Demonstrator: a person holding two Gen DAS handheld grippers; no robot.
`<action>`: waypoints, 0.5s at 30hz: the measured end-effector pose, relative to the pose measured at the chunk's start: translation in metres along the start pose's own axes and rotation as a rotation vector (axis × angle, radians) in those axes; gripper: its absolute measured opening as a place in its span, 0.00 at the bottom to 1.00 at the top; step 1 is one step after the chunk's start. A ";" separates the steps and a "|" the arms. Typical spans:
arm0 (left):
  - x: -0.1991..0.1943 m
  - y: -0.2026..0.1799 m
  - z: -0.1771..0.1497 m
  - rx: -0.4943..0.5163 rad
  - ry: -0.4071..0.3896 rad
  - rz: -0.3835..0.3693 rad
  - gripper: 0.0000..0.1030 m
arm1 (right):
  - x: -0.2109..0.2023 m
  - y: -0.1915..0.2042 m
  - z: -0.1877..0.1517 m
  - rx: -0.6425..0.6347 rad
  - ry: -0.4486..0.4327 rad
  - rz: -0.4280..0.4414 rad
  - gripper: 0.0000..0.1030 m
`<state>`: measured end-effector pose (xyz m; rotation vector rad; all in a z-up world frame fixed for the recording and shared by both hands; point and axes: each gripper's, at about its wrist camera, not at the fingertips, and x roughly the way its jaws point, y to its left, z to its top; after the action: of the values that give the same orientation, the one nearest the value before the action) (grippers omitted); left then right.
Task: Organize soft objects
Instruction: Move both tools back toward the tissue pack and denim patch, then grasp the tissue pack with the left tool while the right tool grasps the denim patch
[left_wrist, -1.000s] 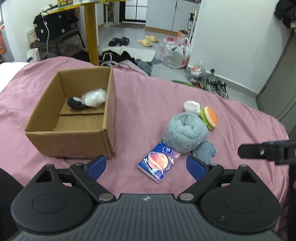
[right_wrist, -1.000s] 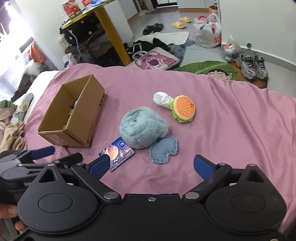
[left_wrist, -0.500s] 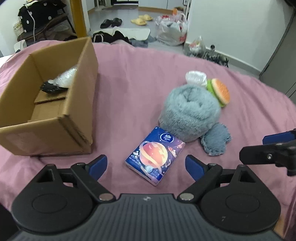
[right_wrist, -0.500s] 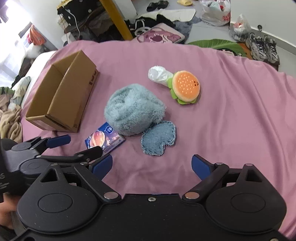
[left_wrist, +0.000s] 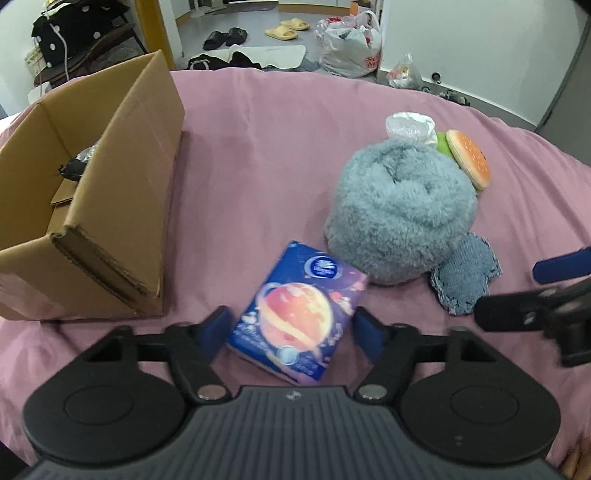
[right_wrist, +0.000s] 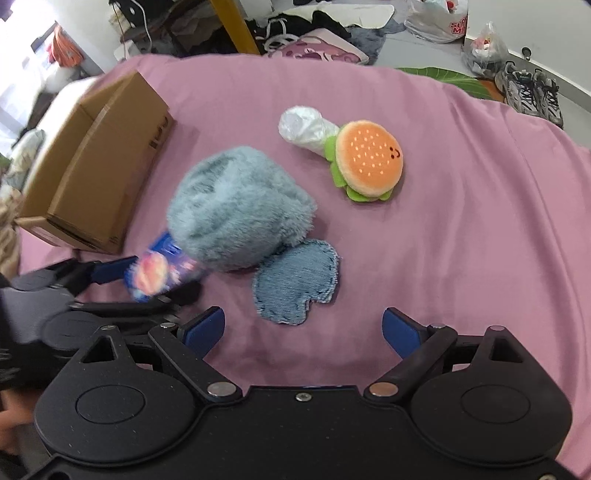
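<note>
Left wrist view: the left gripper (left_wrist: 291, 328) has its fingers spread wide on either side of the tissue pack (left_wrist: 297, 312), which lies flat on the pink sheet (left_wrist: 258, 147), not clamped. The right gripper (right_wrist: 303, 328) hangs wide over bare sheet near the denim patch (right_wrist: 295, 284).

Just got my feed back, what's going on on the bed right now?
A person is sorting soft things into the cardboard box. The left gripper is open, its fingers either side of the planet-print tissue pack, not yet closed on it. The right gripper is open and empty near the denim patch. The fluffy blue bundle and burger plush lie on the pink sheet.
</note>
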<state>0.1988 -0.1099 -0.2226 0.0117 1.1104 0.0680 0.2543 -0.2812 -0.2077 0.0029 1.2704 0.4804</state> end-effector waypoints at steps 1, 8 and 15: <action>-0.001 0.001 0.001 -0.007 -0.001 -0.001 0.63 | 0.004 0.001 0.000 -0.003 0.007 -0.009 0.89; -0.009 0.012 0.001 -0.067 -0.005 -0.006 0.59 | 0.024 0.020 0.006 -0.053 0.018 -0.115 0.84; -0.026 0.019 0.003 -0.090 -0.019 -0.038 0.57 | 0.012 0.022 0.008 -0.034 0.010 -0.194 0.21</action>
<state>0.1887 -0.0927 -0.1970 -0.0894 1.0875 0.0834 0.2571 -0.2553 -0.2103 -0.1504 1.2577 0.3345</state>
